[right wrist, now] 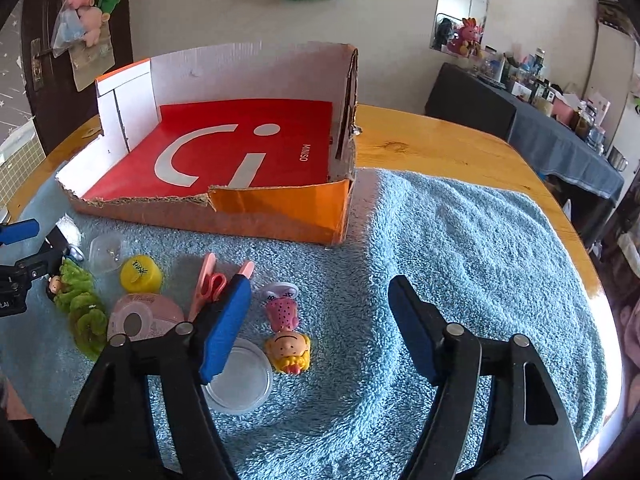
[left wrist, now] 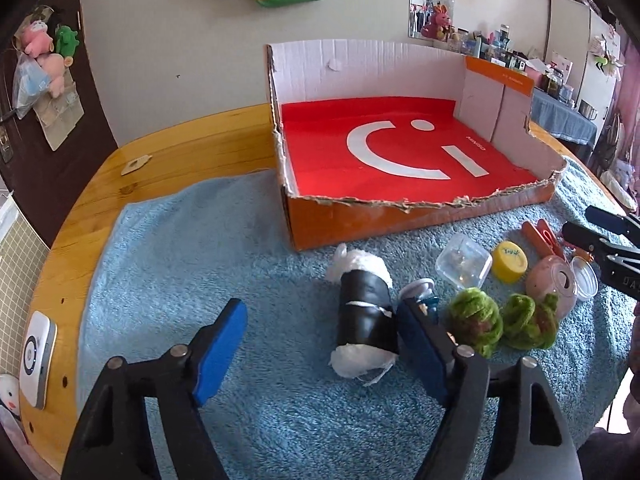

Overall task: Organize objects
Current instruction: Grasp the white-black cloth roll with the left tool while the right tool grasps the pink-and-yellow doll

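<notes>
Across the middle of both views sits a blue towel [left wrist: 200, 240] spread on the wooden worktop [left wrist: 192, 140], w/ a torn cardboard box [left wrist: 400, 216] on it, red liner w/ a white smiley inside, nothing in the box as far as I can see.

Left wrist view: left gripper [left wrist: 320, 344] at the bottom, blue-padded fingers [left wrist: 218, 348] standing apart, not clamped on anything. A black-wrapped roll w/ white stuffing at both ends [left wrist: 364, 320] lies just ahead of the gap, nearer the right-hand finger, can't tell if that finger touches it. To the right of it: a small bluish thing half hidden behind the finger, two green fuzzy bits [left wrist: 476, 320], a clear plastic tub [left wrist: 464, 266], a yellow cap [left wrist: 510, 260], a pinkish jar on its side [left wrist: 552, 284] and orange-pink scissors [left wrist: 544, 236]. Right gripper [left wrist: 600, 236] pokes in from the right edge of the frame.

Right wrist view: right gripper [right wrist: 320, 324] at the bottom, fingers apart too, nothing gripped. A little doll w/ yellow hair and pink dotted dress [right wrist: 286, 332] lies on the towel between them, closer to the left-hand finger, not touching afaict. A clear round lid [right wrist: 240, 380] sits just beside the doll, partly under that finger. Rest of the clutter is bunched at lower left of the frame, in front of the box.
</notes>
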